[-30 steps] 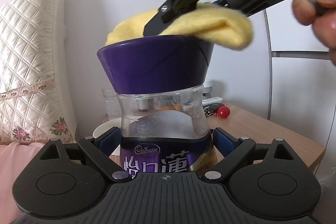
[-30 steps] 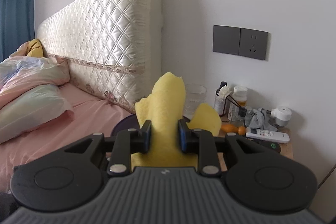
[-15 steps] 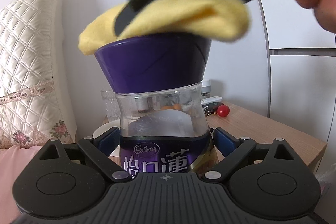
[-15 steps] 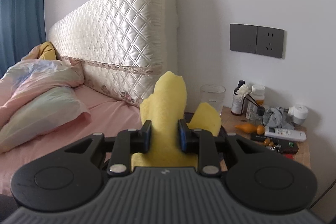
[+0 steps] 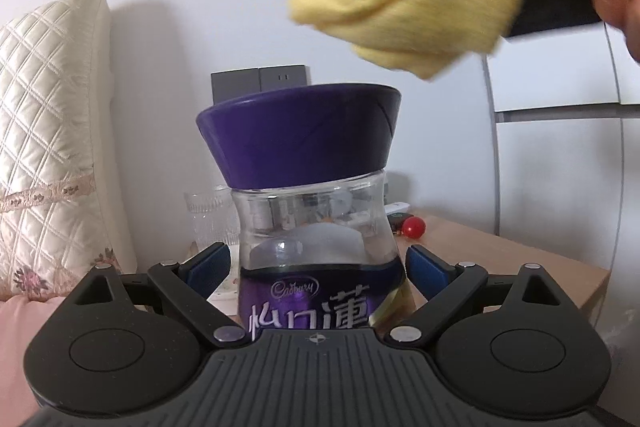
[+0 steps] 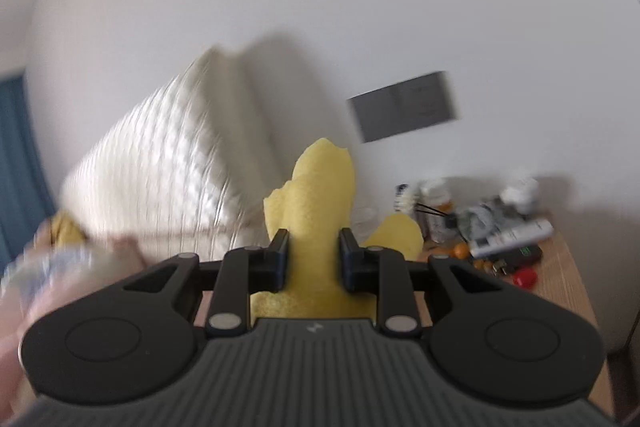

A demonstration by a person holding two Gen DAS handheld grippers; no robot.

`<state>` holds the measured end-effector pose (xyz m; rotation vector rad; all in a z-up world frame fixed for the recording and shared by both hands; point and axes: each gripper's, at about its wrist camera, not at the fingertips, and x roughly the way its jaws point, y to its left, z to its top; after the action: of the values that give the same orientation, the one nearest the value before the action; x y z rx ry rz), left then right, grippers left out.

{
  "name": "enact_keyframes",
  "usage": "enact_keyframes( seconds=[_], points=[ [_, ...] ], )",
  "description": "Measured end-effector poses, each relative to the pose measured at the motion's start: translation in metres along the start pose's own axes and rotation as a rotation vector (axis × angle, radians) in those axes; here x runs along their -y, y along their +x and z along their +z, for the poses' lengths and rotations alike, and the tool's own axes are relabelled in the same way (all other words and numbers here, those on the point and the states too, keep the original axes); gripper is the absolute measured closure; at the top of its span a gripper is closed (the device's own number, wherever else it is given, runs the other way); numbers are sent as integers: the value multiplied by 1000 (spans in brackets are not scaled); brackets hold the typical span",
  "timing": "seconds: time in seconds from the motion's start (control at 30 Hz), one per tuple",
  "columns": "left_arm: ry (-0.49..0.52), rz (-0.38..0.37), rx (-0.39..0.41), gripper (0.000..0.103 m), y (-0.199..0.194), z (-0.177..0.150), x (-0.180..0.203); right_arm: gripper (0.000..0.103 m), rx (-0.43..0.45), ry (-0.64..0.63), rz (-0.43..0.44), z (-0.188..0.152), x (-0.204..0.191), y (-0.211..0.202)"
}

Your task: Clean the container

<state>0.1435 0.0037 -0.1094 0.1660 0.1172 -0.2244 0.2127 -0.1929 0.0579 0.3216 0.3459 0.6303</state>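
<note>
A clear plastic Cadbury jar (image 5: 316,239) with a purple lid (image 5: 300,135) and purple label stands upright between the fingers of my left gripper (image 5: 318,263), which is shut on its lower body. My right gripper (image 6: 313,259) is shut on a folded yellow cloth (image 6: 320,195). In the left wrist view the cloth (image 5: 420,19) hangs in the air above and to the right of the lid, clear of it. The right wrist view is blurred and does not show the jar.
A wooden bedside table (image 5: 520,259) carries a drinking glass (image 5: 210,215), a red ball (image 5: 414,227), a remote control (image 6: 512,235), bottles and small clutter. A quilted cream headboard (image 5: 48,131) and pink bedding lie to the left. A grey wall socket (image 6: 404,105) is behind.
The right gripper lifted the yellow cloth off the purple lid, up and to the right. The jar stays in the left gripper and sits lower in view. The right view swung and blurred.
</note>
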Motion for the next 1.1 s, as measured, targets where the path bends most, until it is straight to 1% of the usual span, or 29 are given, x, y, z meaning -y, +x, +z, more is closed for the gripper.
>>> enact_keyframes(
  seconds=[0.13, 0.2, 0.33, 0.47, 0.57, 0.63, 0.67, 0.77, 0.87, 0.97, 1.0, 1.1],
  points=[
    [17, -53, 39, 7, -23, 0, -6, 76, 82, 175, -29, -4, 22, -23],
    [5, -87, 63, 7, -34, 1, -10, 76, 94, 288, -44, -13, 34, -30],
    [-46, -126, 56, 7, -47, 2, -21, 76, 98, 437, -48, -29, 53, -28],
    [-112, -109, 24, 9, -41, 0, -29, 76, 101, 557, -50, -55, 72, -25],
    [-119, -111, -3, 11, -34, -3, -29, 76, 63, 620, -61, -84, 89, -18],
    [-119, -134, -22, 17, -31, -6, -27, 76, 39, 674, -56, -93, 102, -8],
    [-118, -149, -32, 22, -29, -7, -26, 76, 27, 697, -52, -96, 107, -2],
    [-83, -137, -36, 22, -29, -12, -19, 76, 7, 705, -14, -89, 113, 18],
    [-94, -115, -40, 22, -25, -12, -21, 76, -52, 703, 17, -84, 116, 43],
    [-96, -107, -33, 21, -23, -11, -18, 76, -84, 759, 136, -90, 124, 61],
    [-96, -101, -31, 21, -24, -12, -17, 76, -96, 755, 173, -92, 125, 65],
    [-92, -96, -34, 22, -24, -12, -17, 76, -101, 756, 198, -98, 127, 67]
  ],
)
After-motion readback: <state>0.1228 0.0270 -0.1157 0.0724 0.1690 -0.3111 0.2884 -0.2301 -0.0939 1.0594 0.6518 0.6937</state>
